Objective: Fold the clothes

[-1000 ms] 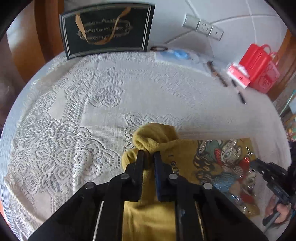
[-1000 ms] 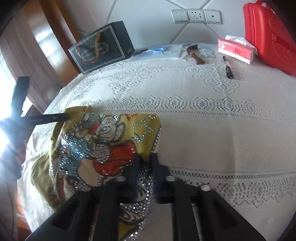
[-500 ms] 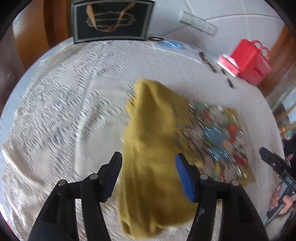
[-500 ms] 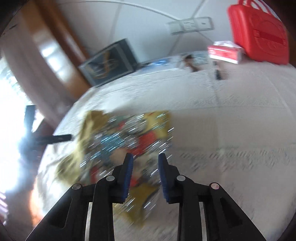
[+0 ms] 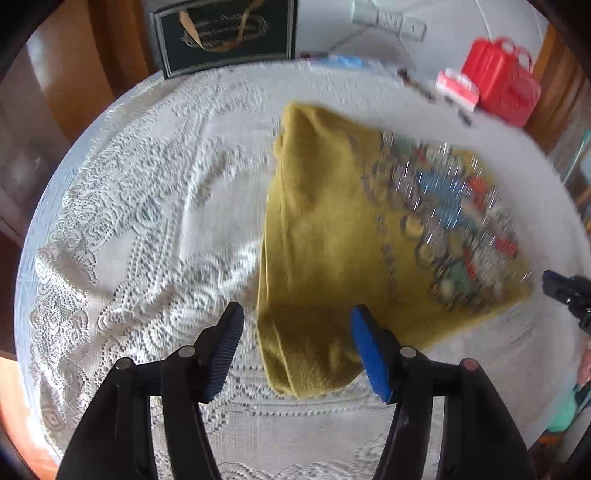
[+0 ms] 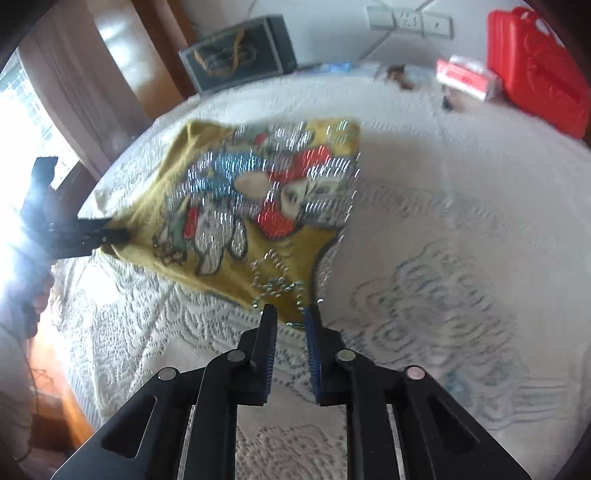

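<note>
A folded mustard-yellow garment (image 5: 332, 229) with a sequinned cartoon print lies on the white lace tablecloth (image 5: 147, 206). My left gripper (image 5: 297, 343) is open and empty, its jaws wide apart just in front of the garment's near folded end. In the right wrist view the garment (image 6: 236, 206) lies ahead and left. My right gripper (image 6: 290, 315) is open with a narrow gap, and the garment's near corner reaches to its fingertips. The left gripper shows in the right wrist view (image 6: 92, 236) at the garment's left edge.
A dark gift bag (image 5: 225, 33) stands at the back of the table. A red case (image 5: 502, 88), a red-and-white tissue pack (image 5: 458, 88) and pens (image 5: 421, 92) lie at the back right. Wall sockets (image 6: 410, 22) are behind. The table's left edge (image 5: 40, 221) is rounded.
Both grippers have let go of the garment, opened and pulled back. The garment now lies folded on the table. Both views are motion-blurred.
</note>
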Motion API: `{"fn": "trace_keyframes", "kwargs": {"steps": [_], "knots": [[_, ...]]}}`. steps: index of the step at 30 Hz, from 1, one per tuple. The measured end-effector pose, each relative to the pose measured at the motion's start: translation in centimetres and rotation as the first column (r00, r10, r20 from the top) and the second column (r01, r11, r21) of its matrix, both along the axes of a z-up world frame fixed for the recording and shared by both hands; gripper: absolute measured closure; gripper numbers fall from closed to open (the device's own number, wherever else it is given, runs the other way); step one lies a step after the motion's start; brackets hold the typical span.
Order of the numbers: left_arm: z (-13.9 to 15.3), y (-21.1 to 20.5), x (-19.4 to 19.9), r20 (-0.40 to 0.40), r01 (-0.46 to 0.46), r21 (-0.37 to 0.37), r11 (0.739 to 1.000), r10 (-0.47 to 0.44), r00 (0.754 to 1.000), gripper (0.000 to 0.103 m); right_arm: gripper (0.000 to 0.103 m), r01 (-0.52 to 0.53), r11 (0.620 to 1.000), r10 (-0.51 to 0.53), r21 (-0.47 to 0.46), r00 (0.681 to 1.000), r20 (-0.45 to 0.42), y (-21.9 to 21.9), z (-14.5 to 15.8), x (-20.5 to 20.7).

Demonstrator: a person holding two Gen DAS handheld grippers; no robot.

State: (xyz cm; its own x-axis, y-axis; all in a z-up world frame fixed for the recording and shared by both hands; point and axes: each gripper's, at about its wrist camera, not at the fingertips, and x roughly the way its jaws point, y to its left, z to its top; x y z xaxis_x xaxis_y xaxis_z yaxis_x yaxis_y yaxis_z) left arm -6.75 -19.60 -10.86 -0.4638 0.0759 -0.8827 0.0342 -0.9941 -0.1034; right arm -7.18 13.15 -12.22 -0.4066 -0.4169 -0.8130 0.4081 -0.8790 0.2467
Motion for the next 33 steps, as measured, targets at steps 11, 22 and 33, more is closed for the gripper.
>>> {"fn": "trace_keyframes", "kwargs": {"steps": [11, 22, 33], "knots": [[0.8, 2.6, -12.1, -0.075, 0.01, 0.188, 0.982, 0.004, 0.997, 0.035, 0.075, 0.127, 0.975, -0.135, -0.185, 0.99, -0.031, -2.6, 2.8, -12.2], [-0.8, -3.6, -12.2, -0.006, -0.161, 0.122, 0.979, 0.163, 0.987, 0.032, 0.082, 0.244, 0.955, -0.238, -0.169, 0.97, 0.057, 0.1, -1.1, -15.5], [-0.9, 2.2, -1.8, 0.069, 0.036, 0.059, 0.998, -0.04, 0.997, 0.024, 0.062, 0.048, 0.984, -0.058, -0.171, 0.997, -0.053, -1.4, 2.1, -3.8]]}}
